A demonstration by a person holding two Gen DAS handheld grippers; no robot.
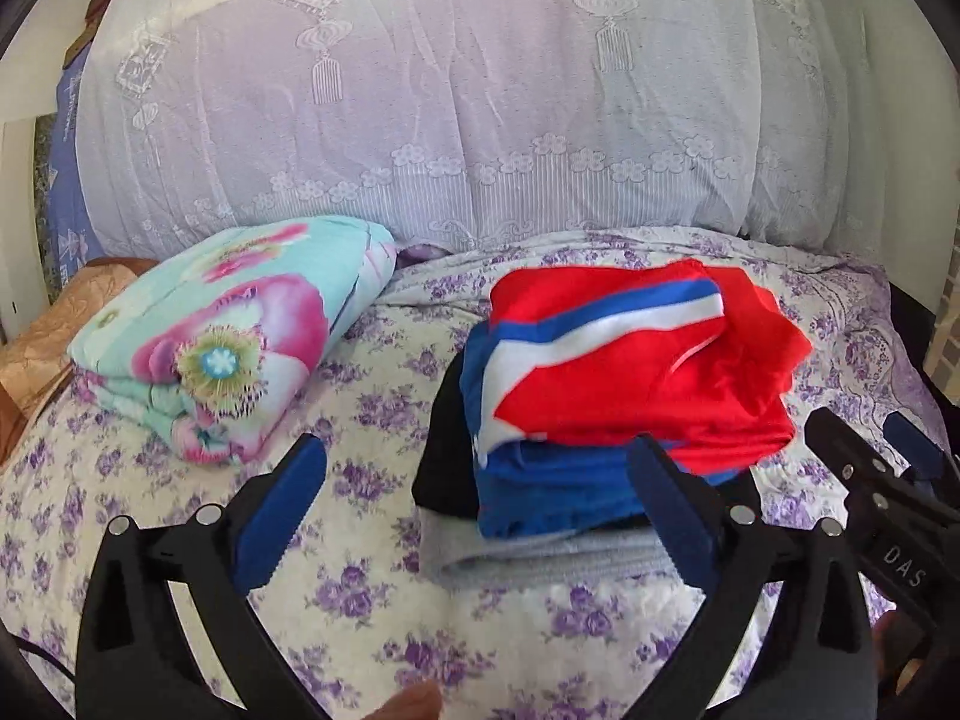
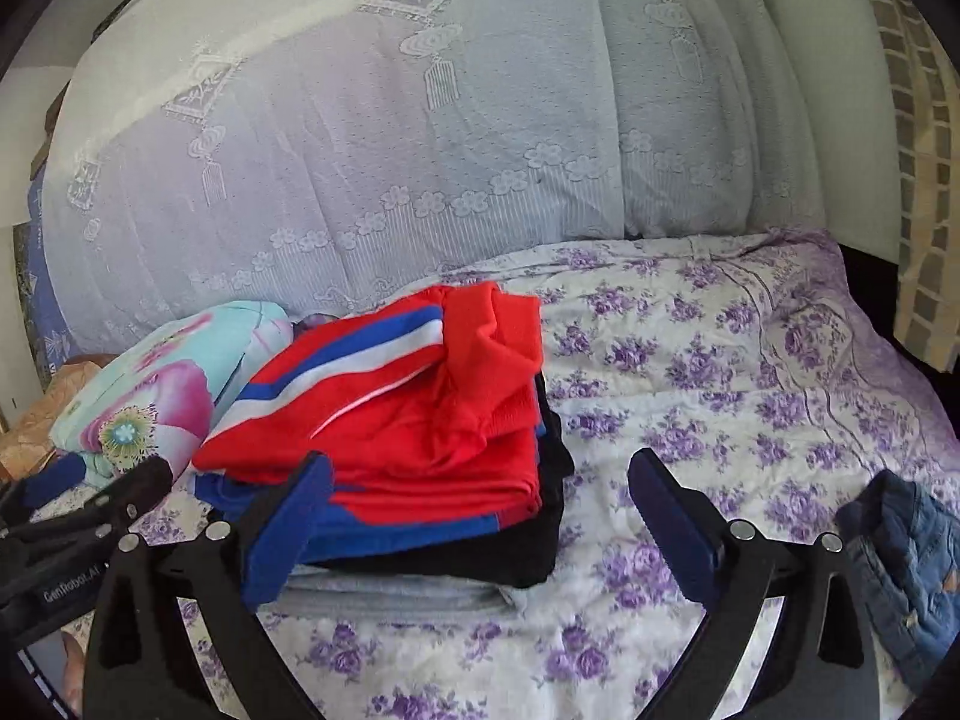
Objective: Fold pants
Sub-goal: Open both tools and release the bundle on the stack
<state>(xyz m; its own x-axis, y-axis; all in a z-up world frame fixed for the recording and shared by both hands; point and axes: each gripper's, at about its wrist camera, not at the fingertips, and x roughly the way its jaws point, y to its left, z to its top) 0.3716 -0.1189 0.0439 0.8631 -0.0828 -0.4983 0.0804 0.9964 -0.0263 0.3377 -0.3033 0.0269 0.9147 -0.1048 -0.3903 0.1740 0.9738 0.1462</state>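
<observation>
both grippers, left gripper and right gripper, gape wide and empty; folded red pants lie crosswise atop the stack.

The left tool points forward and slightly downward, its blue-padded jaws spread wide with nothing between the pads. Just to its right, the right tool is angled likewise, jaws equally wide and empty.
</observation>
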